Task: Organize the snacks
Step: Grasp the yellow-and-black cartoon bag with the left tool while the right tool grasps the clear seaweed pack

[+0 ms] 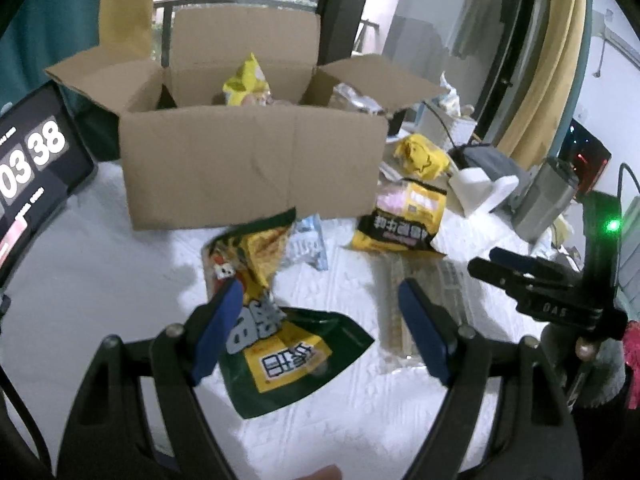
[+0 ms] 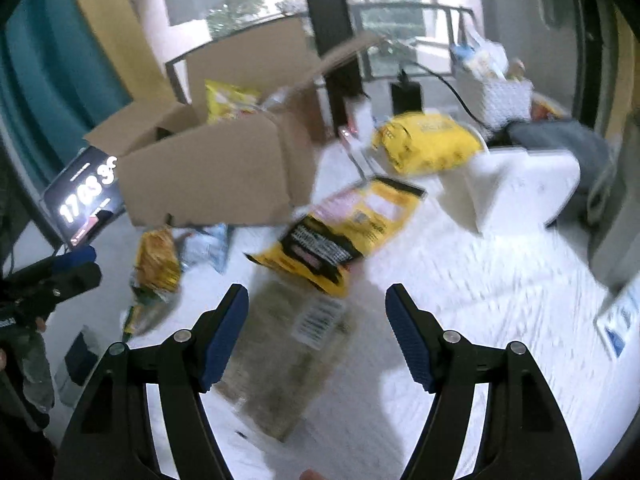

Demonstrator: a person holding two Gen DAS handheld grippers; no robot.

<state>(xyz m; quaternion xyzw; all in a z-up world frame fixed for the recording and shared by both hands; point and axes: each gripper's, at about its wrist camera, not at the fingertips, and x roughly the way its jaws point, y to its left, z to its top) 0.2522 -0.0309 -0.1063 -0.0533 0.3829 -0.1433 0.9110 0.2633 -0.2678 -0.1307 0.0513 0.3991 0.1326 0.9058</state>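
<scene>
Left wrist view: the left gripper [image 1: 320, 300] hangs with its two blue pads spread wide and nothing pinched between them; one pad [image 1: 218, 330] overlaps the edge of a green and yellow snack bag [image 1: 280, 344] that lies crumpled on the white tabletop [image 1: 100, 280]. Just right of that bag lies one clear pack of biscuits [image 1: 404, 312], under the other pad. Beyond them a small pale blue packet [image 1: 310, 242] rests against the foot of the cardboard box [image 1: 252, 164], and one yellow and black bag [image 1: 404, 220] lies to the right of the box. The box stands with all four flaps open and holds at least one yellow bag [image 1: 246, 80]; other wrappers inside are too dim to count. A further yellow bag [image 1: 422, 156] sits behind the yellow and black one. A tablet showing clock digits [image 1: 36, 172] leans at the left edge. The right gripper [image 1: 520, 268] shows at the right side. In the blurred right wrist view, the right gripper [image 2: 316, 300] also has its two pads spread apart and empty, above the clear pack of biscuits [image 2: 292, 360]. The yellow and black bag [image 2: 348, 232] lies just beyond its tips, the box [image 2: 216, 172] to the left, and a white basket [image 2: 500, 100] stands at the back. That makes four loose snacks near the claws.
</scene>
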